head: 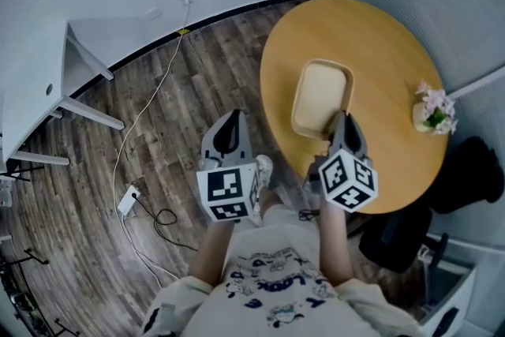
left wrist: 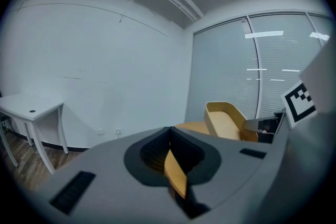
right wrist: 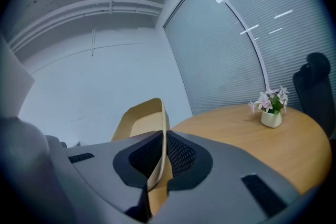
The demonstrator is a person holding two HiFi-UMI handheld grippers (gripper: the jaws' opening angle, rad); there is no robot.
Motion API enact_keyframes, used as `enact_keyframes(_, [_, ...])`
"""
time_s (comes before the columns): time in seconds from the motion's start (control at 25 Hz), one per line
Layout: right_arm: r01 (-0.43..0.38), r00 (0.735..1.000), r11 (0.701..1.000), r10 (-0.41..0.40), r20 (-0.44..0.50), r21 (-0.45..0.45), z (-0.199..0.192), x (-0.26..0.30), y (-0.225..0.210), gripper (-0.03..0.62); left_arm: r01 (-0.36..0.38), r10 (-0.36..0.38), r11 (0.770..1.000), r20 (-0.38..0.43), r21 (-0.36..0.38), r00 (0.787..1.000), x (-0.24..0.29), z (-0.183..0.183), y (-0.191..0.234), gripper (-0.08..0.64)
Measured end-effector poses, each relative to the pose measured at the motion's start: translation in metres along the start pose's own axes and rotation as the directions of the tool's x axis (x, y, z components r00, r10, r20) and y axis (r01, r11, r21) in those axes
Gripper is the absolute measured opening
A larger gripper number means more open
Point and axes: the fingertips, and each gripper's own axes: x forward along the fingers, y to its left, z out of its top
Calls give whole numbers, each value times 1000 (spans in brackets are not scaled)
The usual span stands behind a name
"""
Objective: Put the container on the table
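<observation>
A tan, shallow container [head: 322, 95] with rounded corners is over the near part of the round wooden table [head: 379, 35]. My right gripper [head: 345, 126] is shut on its near rim. In the right gripper view the rim [right wrist: 157, 128] runs between the jaws of the right gripper [right wrist: 157, 165], and the container [right wrist: 139, 118] rises tilted beyond them. I cannot tell whether its base touches the table [right wrist: 231, 128]. My left gripper [head: 229, 134] hangs over the floor left of the table, shut and holding nothing. From the left gripper [left wrist: 169, 160] the container [left wrist: 227, 119] shows at the right.
A small pot of pink flowers [head: 434, 113] stands at the table's right edge. A black chair [head: 473, 170] is beside it. A white desk [head: 31, 83] stands at the far left, and a white cable with a power strip [head: 128, 200] lies on the wooden floor.
</observation>
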Motion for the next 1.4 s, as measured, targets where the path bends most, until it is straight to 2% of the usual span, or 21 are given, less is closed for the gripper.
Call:
enact_keyframes(0.24, [18, 999, 1000, -18, -27, 12, 6, 63, -3, 20, -6, 6, 1000, -16, 25, 1000, 57, 14, 15, 3])
enact_keyframes(0.6, [56, 994, 998, -53, -100, 25, -1, 141, -19, 20, 16, -12, 999, -96, 43, 995, 143, 13, 17, 3])
enact_keyframes(1.04, [97, 972, 994, -86, -221, 41, -40, 193, -44, 20, 36, -25, 998, -215, 46, 976, 203, -22, 11, 3])
enact_keyframes(1.4, [157, 941, 986, -134, -310, 52, -75, 218, -66, 20, 78, -64, 996, -309, 33, 949, 241, -57, 3, 3])
